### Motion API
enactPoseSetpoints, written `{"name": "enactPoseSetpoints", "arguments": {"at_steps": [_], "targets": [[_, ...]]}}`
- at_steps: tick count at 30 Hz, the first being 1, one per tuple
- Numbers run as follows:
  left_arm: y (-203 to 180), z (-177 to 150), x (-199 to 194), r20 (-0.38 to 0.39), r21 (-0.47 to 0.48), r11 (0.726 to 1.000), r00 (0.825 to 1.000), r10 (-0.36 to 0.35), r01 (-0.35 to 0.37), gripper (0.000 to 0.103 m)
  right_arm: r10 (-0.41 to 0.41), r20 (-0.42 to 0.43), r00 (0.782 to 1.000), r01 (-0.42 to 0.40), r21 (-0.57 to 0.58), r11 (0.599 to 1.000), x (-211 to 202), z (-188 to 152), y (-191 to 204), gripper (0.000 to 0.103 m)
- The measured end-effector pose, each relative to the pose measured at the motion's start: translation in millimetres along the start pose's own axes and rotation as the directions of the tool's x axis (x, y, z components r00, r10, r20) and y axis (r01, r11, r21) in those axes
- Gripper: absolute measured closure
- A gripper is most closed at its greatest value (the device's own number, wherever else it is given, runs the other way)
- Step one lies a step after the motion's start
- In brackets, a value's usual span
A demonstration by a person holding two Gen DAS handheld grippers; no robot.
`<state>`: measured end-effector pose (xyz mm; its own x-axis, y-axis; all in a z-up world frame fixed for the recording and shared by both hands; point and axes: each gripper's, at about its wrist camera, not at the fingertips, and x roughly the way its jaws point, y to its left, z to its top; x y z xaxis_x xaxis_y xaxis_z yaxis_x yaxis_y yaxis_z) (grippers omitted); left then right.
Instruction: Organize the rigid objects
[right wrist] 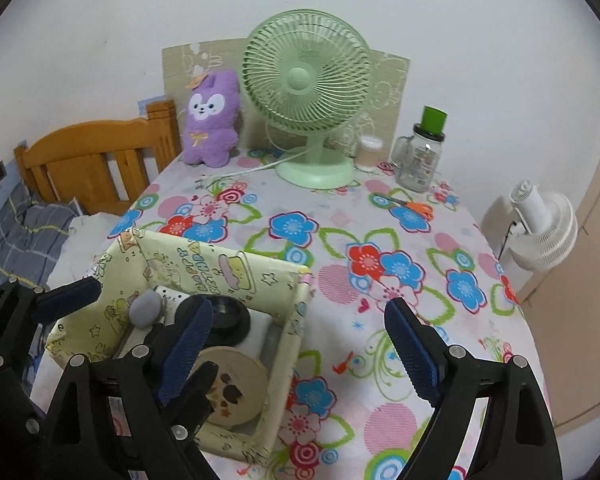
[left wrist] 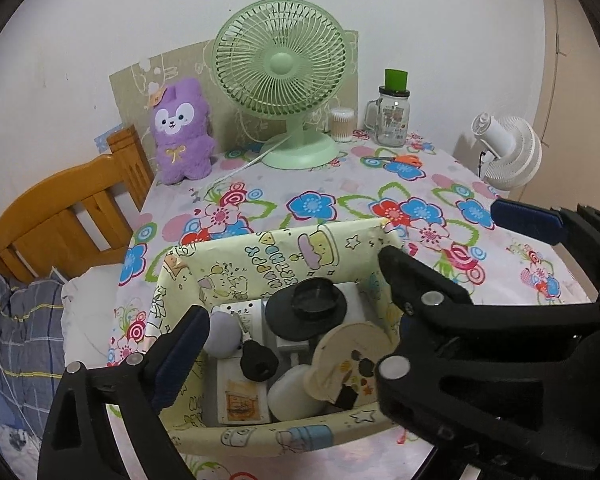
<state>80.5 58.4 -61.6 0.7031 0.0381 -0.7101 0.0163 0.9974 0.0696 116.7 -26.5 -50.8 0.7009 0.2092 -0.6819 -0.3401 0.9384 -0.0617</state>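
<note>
**Box packed, both grippers free above it**

The left gripper (left wrist: pixel 284 320) hangs over the box (left wrist: pixel 260 248) with its jaws spread wide and nothing between the pads. The right gripper (right wrist: pixel 300 344) is spread too and empty — one finger sits over the box's inside, the other over bare cloth (right wrist: pixel 380 220) beside it. The box stands near the table's front edge, its load piled close: a black lid (left wrist: pixel 306 312), a round wooden disc (left wrist: pixel 352 356) leaning on edge, a white bottle (left wrist: pixel 292 396), a grey ball (left wrist: pixel 216 334) and a white charger (left wrist: pixel 240 312) against the far wall.

The rigid things look gathered, so the step in hand seems a pull-back from the box. The risks sit in that crowding. The two grippers are very near each other — the left one's fingers show right beside the right one's — so a careless sweep could knock them together. A finger dragged low could catch the paper wall and tip or shove the light box toward the edge. The tilted disc could slide and topple if bumped. The scissors (right wrist: pixel 414 206) lie well apart, still out on the cloth.
</note>
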Motion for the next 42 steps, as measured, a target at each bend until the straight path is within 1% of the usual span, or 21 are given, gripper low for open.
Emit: {"name": "enactPoseSetpoints", "arguments": {"at_steps": [6,12,20,28,34,39,42], "targets": [[-12,0,-9,0.021,0.011,1.000,1.000,-0.009,0.009,0.000,-0.010,0.018,1.000,0.010,0.017,1.000,-16,-6,-12,0.013],[-27,-1,-18,0.030,0.018,1.000,0.999,-0.025,0.025,0.000,-0.025,0.030,0.999,0.024,0.023,0.999,-31,-12,-23,0.013],[-46,-1,-30,0.037,0.017,0.999,0.999,-0.040,0.039,0.000,-0.036,0.044,0.998,0.033,0.068,0.997,-50,-23,-47,0.013],[-65,3,-45,0.070,0.016,0.998,0.996,-0.059,0.058,0.000,-0.070,0.073,0.995,0.063,0.094,0.994,-73,-28,-71,0.013],[-73,7,-56,0.092,0.012,0.998,0.994,-0.062,0.062,0.000,-0.081,0.095,0.992,0.070,0.118,0.991,-88,-31,-87,0.013],[-75,8,-65,0.110,0.002,0.999,0.993,-0.045,0.045,0.000,-0.083,0.117,0.990,0.067,0.133,0.989,-100,-34,-98,0.013],[-77,8,-72,0.120,-0.003,0.999,0.992,-0.042,0.043,0.000,-0.086,0.129,0.988,0.067,0.142,0.988,-107,-37,-106,0.010]]}}
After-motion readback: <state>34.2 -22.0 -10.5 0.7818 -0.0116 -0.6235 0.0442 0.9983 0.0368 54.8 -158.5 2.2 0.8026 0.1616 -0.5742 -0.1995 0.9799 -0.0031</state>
